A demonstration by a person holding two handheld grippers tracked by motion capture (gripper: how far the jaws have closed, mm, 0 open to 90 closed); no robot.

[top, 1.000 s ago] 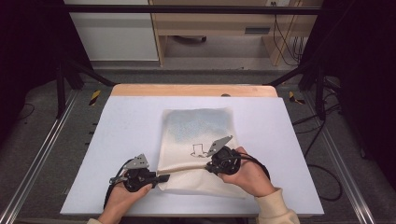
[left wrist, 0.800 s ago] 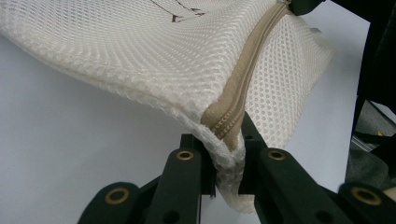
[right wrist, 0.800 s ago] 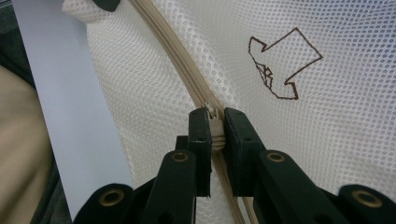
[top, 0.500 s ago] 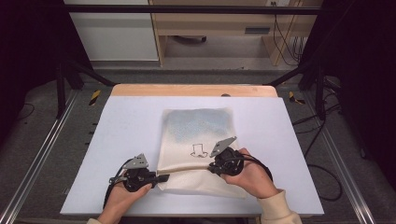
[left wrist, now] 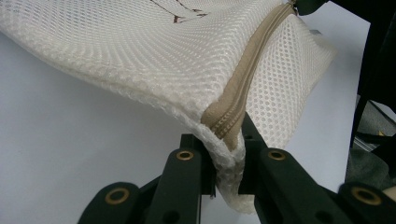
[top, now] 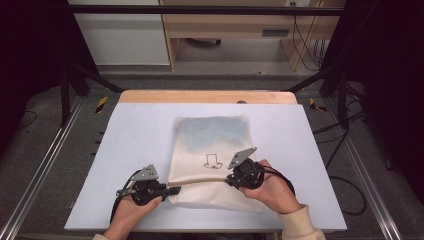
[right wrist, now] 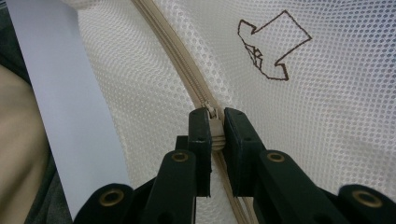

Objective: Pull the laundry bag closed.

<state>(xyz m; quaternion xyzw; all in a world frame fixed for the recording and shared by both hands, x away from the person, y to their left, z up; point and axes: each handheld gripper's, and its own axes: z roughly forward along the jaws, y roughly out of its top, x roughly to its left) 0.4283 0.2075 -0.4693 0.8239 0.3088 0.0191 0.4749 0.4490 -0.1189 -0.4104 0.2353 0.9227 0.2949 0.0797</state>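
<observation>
Pinching the mesh bag (top: 212, 150) at the table's (top: 125, 130) 6 o'clock edge; my left claw (left wrist: 228, 151) clamps its corner by the zip (left wrist: 243, 84); my right claw (right wrist: 214, 133) grips the slider (right wrist: 215, 133) at 5 o'clock.

White mesh laundry bag (top: 212, 150), rectangular, lying flat on the counter (top: 125, 145), with a bluish item faintly visible through its far half. A small dark outline drawing (right wrist: 272, 46) marks the upper face, just beyond the right gripper (right wrist: 214, 133) jaws. A beige zipper (left wrist: 243, 79) crosses the bag near its near edge. The zipper's end corner is lifted off the counter, pinched between the left gripper (left wrist: 226, 158) jaws. The zipper slider (right wrist: 213, 126) sits clamped between the right gripper jaws, the tape running onward ahead of them.
</observation>
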